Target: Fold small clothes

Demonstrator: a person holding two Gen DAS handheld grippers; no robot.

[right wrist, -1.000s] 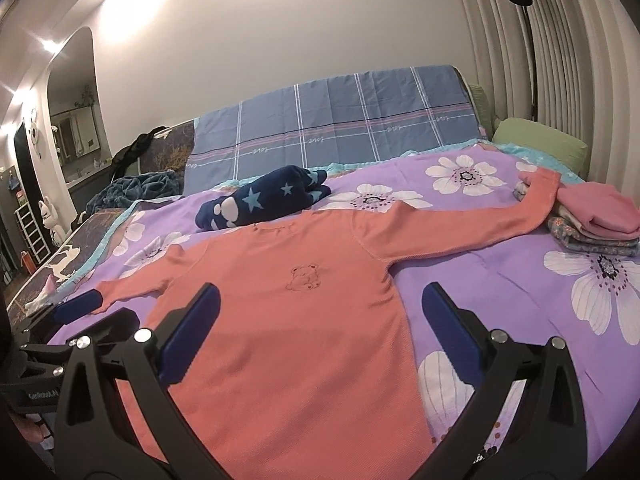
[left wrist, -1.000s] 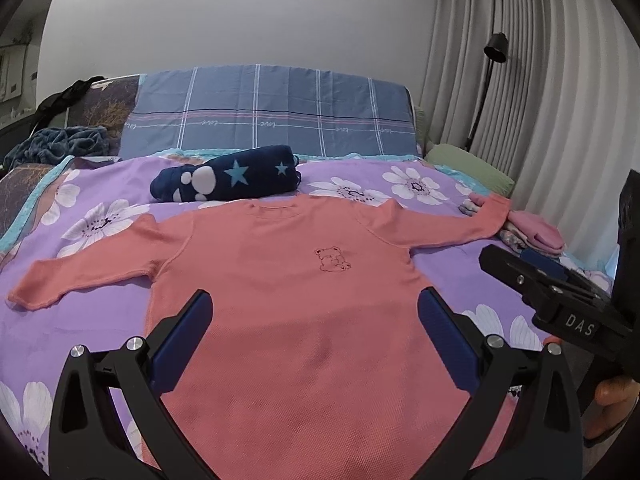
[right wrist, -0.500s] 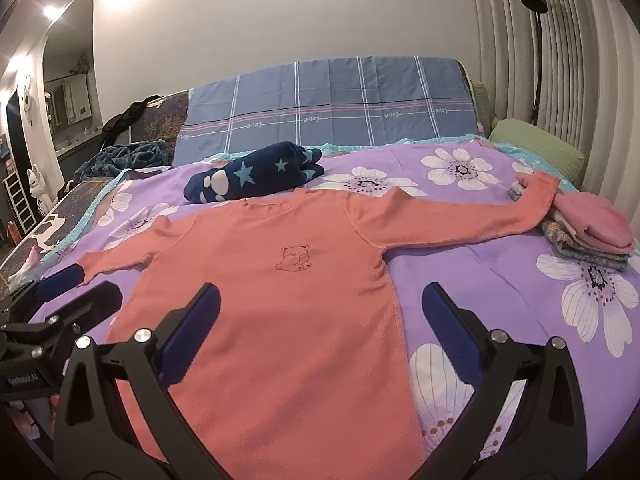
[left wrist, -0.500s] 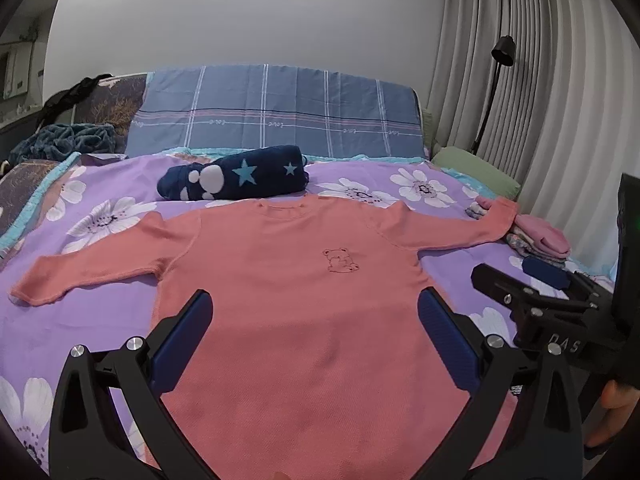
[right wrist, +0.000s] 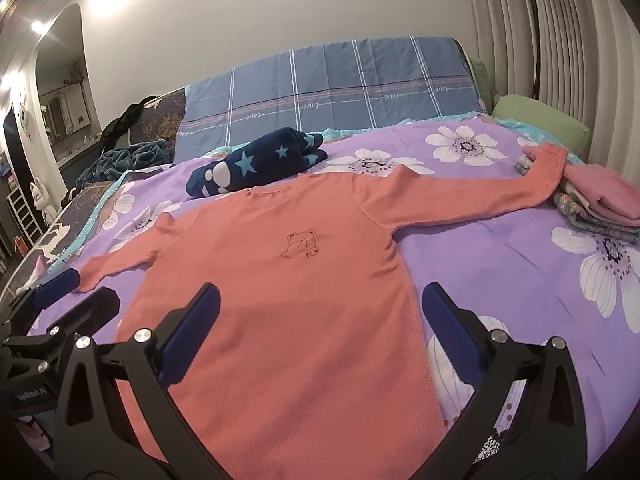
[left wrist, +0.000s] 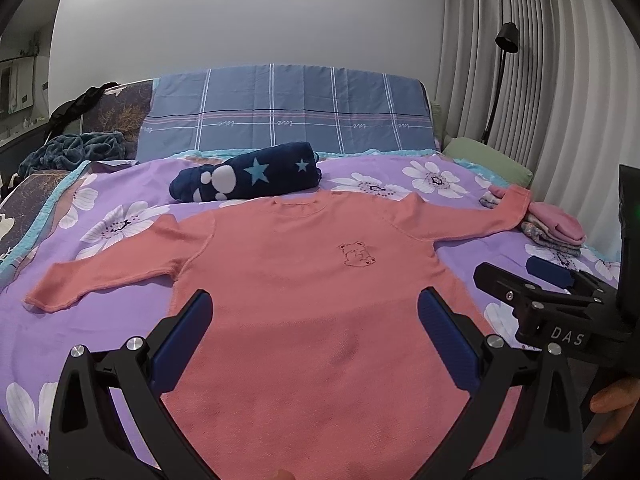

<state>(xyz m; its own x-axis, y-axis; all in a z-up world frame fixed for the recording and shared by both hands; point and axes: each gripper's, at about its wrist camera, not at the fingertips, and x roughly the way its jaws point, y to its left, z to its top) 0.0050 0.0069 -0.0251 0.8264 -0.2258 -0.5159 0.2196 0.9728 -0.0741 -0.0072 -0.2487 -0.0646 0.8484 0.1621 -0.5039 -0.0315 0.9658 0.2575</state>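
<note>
Lying flat on the purple floral bed [left wrist: 100, 312], a coral sweater [left wrist: 320, 300] is spread, sleeves outstretched; left claw [left wrist: 316, 340] and right claw [right wrist: 320, 332] are held apart, empty.

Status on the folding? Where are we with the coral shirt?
Done: a folded stack sits at the bed's right edge. In hand: nothing; left gripper and right gripper both hang open above the hem. The coral shirt lies flat, face up, sleeves spread, right cuff on the stack. Left: every fold.
</note>
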